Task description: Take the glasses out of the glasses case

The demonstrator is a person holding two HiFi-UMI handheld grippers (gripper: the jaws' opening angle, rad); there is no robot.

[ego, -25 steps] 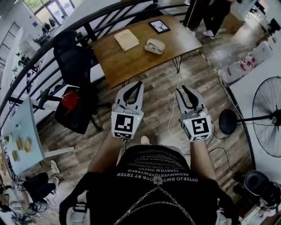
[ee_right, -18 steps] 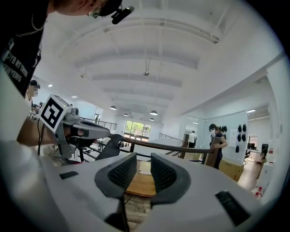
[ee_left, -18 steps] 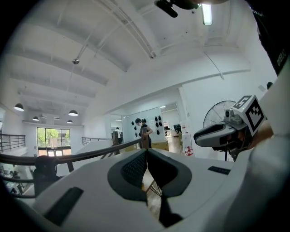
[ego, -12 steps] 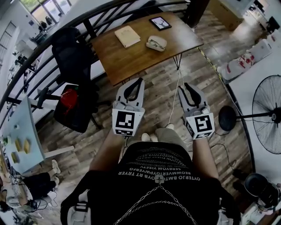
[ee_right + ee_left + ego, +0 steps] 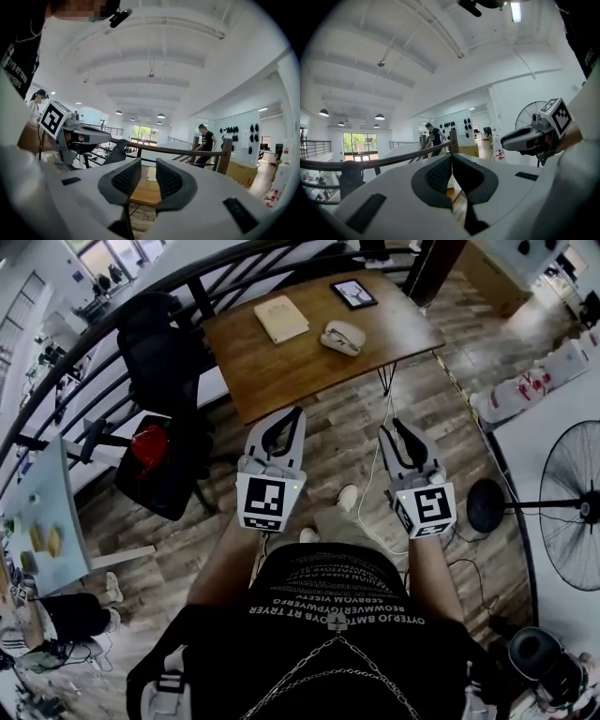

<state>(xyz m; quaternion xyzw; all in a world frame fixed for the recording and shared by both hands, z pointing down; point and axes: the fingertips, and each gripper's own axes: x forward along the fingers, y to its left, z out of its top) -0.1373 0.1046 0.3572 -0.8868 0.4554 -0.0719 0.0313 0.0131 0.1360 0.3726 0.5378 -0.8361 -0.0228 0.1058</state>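
Two grippers are held out about level over the wood floor, well short of the table.

Head view: the left gripper [image 5: 296,415] has its jaws brought together at the tips, with nothing in them. The right gripper [image 5: 392,427] has its jaws standing apart, also empty. The glasses case [image 5: 342,337] lies on the wooden table [image 5: 281,371] at 12 o'clock in the frame, well apart from both grippers. A tan book [image 5: 282,319] lies at the case's 10 o'clock and a dark-framed panel [image 5: 353,293] at its 1 o'clock (the case is too small to tell whether it is open). Compared with a second ago, case, book and panel lie as they did on the table, and both grippers sit at much the same spots in the frame. The person's knee and a shoe [image 5: 347,495] now reach forward between the grippers.

Left gripper view: the pads meet at their tips with nothing between them, and the other gripper shows at 3 o'clock.

Right gripper view: the pads stand apart, the table's wood shows through the gap, and the other gripper shows at 9 o'clock.
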